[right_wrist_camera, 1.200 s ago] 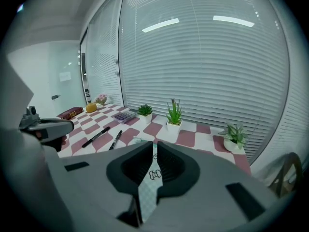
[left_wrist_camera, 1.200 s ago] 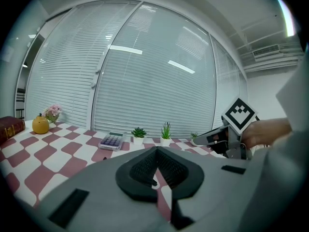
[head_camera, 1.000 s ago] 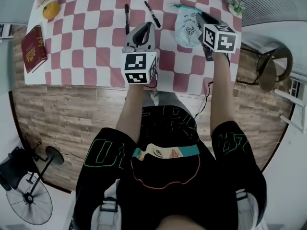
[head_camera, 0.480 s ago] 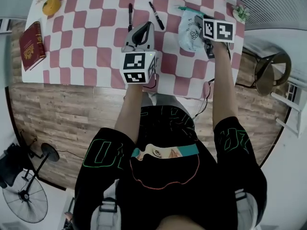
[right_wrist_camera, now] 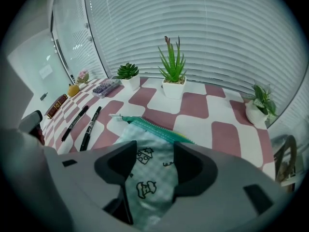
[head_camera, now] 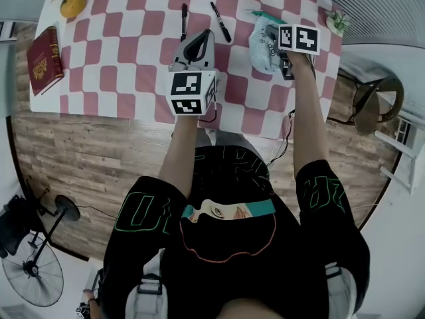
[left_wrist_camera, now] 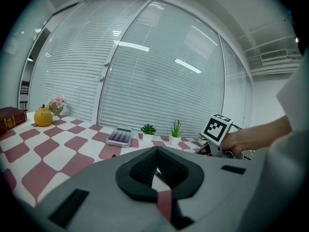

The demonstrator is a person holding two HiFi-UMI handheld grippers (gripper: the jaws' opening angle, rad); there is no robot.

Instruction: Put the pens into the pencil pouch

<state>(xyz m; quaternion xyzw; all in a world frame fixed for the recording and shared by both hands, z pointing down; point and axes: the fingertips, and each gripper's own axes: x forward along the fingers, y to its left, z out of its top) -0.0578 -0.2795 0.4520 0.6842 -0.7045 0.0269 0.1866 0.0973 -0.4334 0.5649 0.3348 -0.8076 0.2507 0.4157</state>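
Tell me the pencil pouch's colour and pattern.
The pencil pouch is pale mint-green check with black doodles; clearest in the right gripper view.

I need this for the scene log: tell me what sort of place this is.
Probably an office or meeting room rather than a home: tall curved blinds run along one whole side, a checked table holds a calculator and small potted plants, and the floor is wood-look.
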